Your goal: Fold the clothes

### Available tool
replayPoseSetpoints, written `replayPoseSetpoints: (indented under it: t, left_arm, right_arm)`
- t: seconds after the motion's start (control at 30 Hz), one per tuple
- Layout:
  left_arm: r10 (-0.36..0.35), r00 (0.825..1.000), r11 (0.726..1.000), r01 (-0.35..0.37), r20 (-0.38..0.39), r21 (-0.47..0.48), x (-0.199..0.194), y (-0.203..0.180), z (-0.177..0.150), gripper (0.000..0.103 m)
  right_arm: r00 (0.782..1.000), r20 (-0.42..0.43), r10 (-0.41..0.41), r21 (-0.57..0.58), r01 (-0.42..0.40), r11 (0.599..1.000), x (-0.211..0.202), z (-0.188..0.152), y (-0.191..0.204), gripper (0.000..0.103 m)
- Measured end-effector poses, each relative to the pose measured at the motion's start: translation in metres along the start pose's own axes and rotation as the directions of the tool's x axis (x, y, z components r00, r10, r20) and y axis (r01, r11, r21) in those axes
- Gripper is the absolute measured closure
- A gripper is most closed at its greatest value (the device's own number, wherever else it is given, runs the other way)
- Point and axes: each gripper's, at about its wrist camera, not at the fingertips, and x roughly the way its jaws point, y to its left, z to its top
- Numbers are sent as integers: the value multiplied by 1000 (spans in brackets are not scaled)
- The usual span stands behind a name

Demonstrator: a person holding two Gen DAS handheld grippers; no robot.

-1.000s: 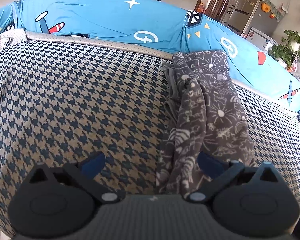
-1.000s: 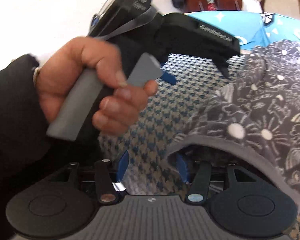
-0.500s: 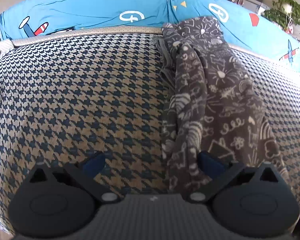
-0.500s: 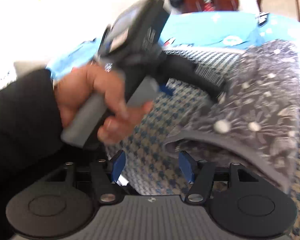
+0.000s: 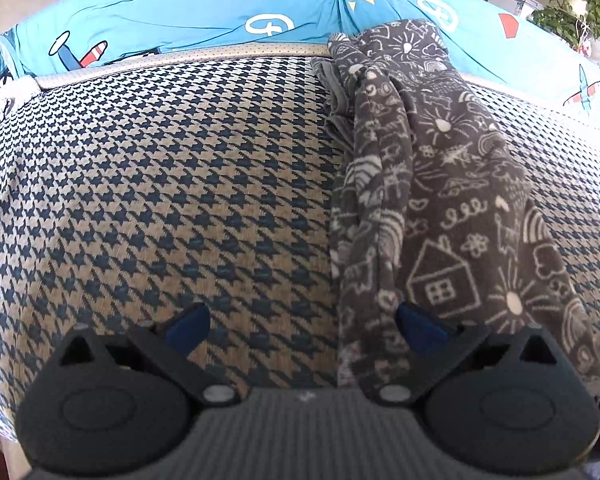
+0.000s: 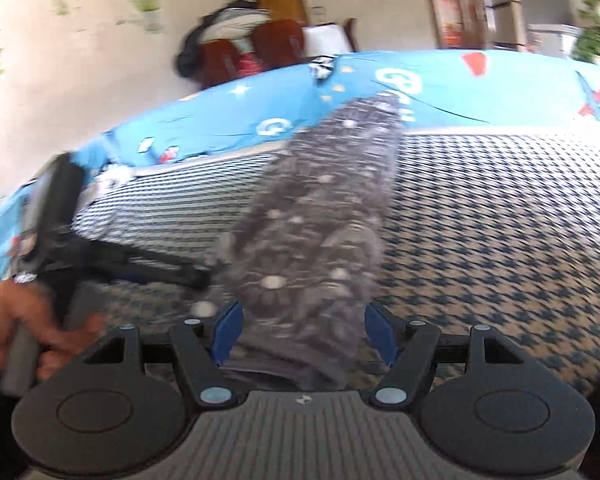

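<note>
Left wrist view has the left gripper (image 5: 302,328) with its blue pads spread wide and nothing pinched: the left pad hangs over bare houndstooth cover (image 5: 160,184), while the right pad sits over the near end of the grey doodle-print garment (image 5: 452,208), though whether it touches the cloth cannot be told. That garment, printed with white houses, suns and rainbows, lies as a long, narrow folded strip on the right half of the bed, running from the near edge up to the far edge, where its top end rests against the blue cartoon-print bedding (image 5: 188,12) banked along the back. A thick rolled fold runs down the strip's left side, and a plain grey inner layer shows at its upper left. A potted plant (image 5: 572,4) stands beyond the bed's far right corner. Right wrist view, blurred by motion, shows the right gripper (image 6: 302,334) with its jaws opening; the garment's near end (image 6: 320,216) lies between the blue pads, which stand clear of it on both sides. From there the strip stretches away to the far edge of the bed. At the left edge of this view a person's hand (image 6: 28,328) grips the handle of the other gripper, whose black fingers reach toward the strip's left side. Chairs (image 6: 256,52) piled with clothes stand behind the bed by the wall.
</note>
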Motion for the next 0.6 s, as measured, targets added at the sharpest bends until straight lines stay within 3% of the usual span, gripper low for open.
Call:
replayPoseSetpoints:
  t: [0.13,0.4,0.6]
  left_arm:
    - [-12,1000,1000,12,-2,-7,-3,-3,-5,0]
    - [7,1000,1000,-6,-30,7,-1,-12,-17,0]
    - [30,999,999,-30,-39,-11,0,-11,-24,0]
  right_arm:
    - [999,-29,-42,16,42,999,14,-10,-8,35]
    - [993,-117,-11,-8,11,1000,27,-30,-8,30]
    - [992,-121,-20,-40,15,999,29,-39,-7,26]
